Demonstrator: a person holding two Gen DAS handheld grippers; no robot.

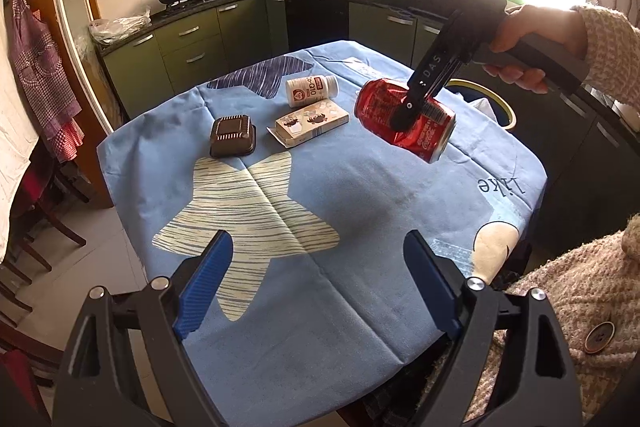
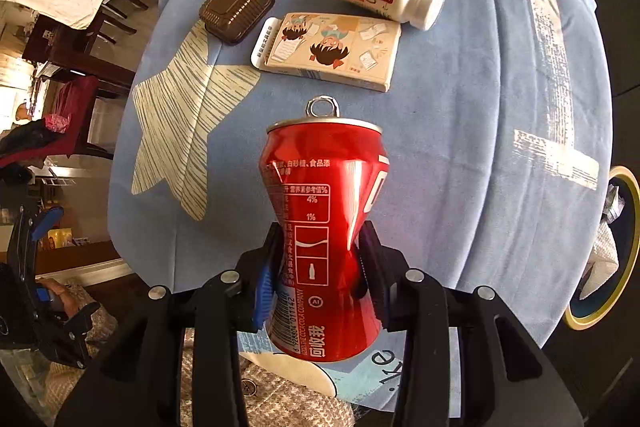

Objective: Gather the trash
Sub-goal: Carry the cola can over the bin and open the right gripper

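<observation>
My right gripper (image 2: 320, 259) is shut on a dented red cola can (image 2: 324, 227) and holds it in the air above the blue tablecloth (image 2: 460, 147). The left wrist view shows the same can (image 1: 404, 119) pinched by the right gripper (image 1: 408, 111) over the table's right side. My left gripper (image 1: 316, 259) is open and empty above the near part of the table. A white pill bottle (image 1: 312, 91), a beige carton (image 1: 312, 123) and a brown plastic box (image 1: 233, 137) lie on the far half of the table.
A yellow-rimmed bin (image 2: 612, 247) with white paper in it stands beside the table's right edge; it also shows in the left wrist view (image 1: 488, 99). Green kitchen cabinets (image 1: 192, 43) stand behind the table. Dark chairs (image 1: 36, 227) are at the left.
</observation>
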